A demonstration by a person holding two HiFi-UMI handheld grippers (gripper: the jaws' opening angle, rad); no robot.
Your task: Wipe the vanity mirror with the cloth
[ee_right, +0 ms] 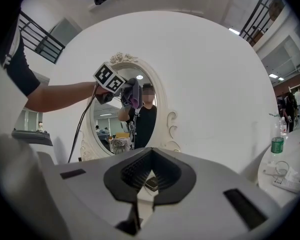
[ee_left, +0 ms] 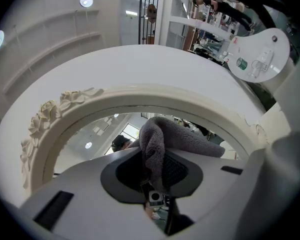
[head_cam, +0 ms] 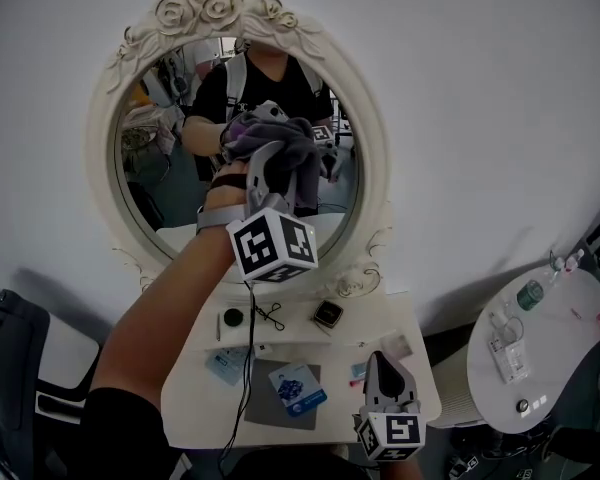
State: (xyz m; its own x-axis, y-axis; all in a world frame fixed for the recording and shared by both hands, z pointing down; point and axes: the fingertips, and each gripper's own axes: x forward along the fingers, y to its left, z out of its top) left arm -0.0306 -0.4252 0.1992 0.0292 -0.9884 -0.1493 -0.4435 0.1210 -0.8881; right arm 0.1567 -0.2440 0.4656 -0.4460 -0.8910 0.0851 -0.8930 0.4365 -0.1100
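The left hand-held gripper (ee_left: 156,183) is pinching a fold of the soft, light-looking cloth (ee_left: 187,140) at the likely fragile vanity mirror (head_cam: 165,183), while the right hand-held gripper (ee_right: 149,185) is hanging closed and empty.

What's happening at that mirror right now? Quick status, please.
Left tool shut on grey cloth, at the vanity mirror. Right tool shut, empty, low over vanity table. Nothing blocking.

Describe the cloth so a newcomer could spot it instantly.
Find the oval mirror in its cream, rose-carved frame on the white wall. In front of the glass the left gripper is raised, and the cloth is bunched in its jaws: the only soft, dark grey thing there.
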